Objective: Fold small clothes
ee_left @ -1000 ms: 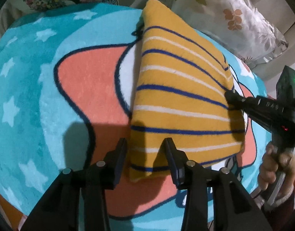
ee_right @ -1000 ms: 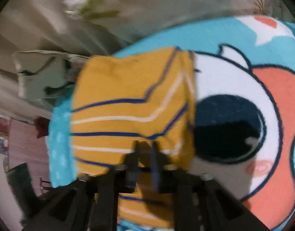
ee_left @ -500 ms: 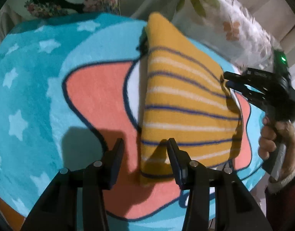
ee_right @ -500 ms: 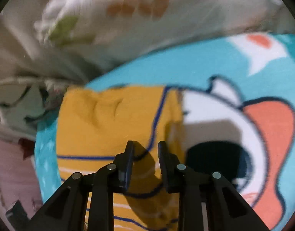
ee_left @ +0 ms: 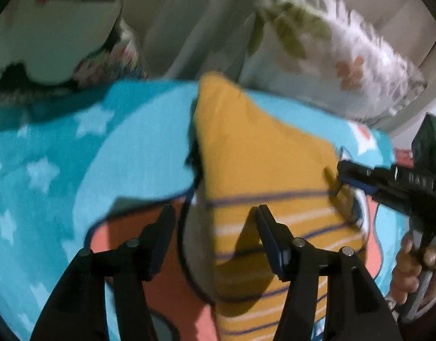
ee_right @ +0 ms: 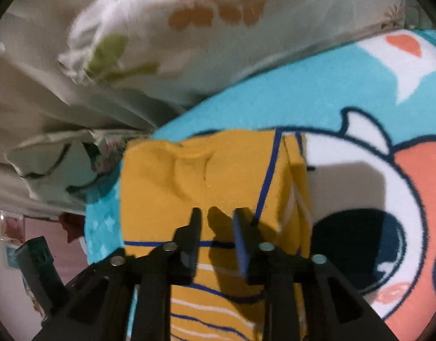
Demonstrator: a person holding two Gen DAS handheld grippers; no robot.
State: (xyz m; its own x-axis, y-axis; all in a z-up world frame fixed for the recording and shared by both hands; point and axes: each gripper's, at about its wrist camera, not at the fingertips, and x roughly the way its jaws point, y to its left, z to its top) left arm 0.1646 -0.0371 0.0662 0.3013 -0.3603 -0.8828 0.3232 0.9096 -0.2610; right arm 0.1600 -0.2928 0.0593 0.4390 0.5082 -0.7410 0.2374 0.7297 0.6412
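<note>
A yellow garment (ee_left: pixel 263 153) with blue and white stripes lies folded on a blue cartoon blanket (ee_left: pixel 132 147). My left gripper (ee_left: pixel 215 221) hovers over the garment's left edge. Its jaws are opening, with only cloth and blanket below the gap and nothing pressed. My right gripper (ee_right: pixel 218 218) stands over the plain yellow end of the garment (ee_right: pixel 218 170), open by a narrow gap that holds nothing. In the left wrist view the right gripper (ee_left: pixel 341 177) points at the garment's right edge, and a hand (ee_left: pixel 411 267) holds its grip.
A floral pillow (ee_left: pixel 340 54) and beige bedding (ee_left: pixel 189 34) lie beyond the blanket's far edge. A second pillow (ee_right: pixel 56 167) sits at the left in the right wrist view. A dark device (ee_right: pixel 36 264) shows at that view's lower left, beside a pink wall.
My right gripper let go of the garment and opened. My left gripper moved from the near corner toward the far end, with its jaws wider.
</note>
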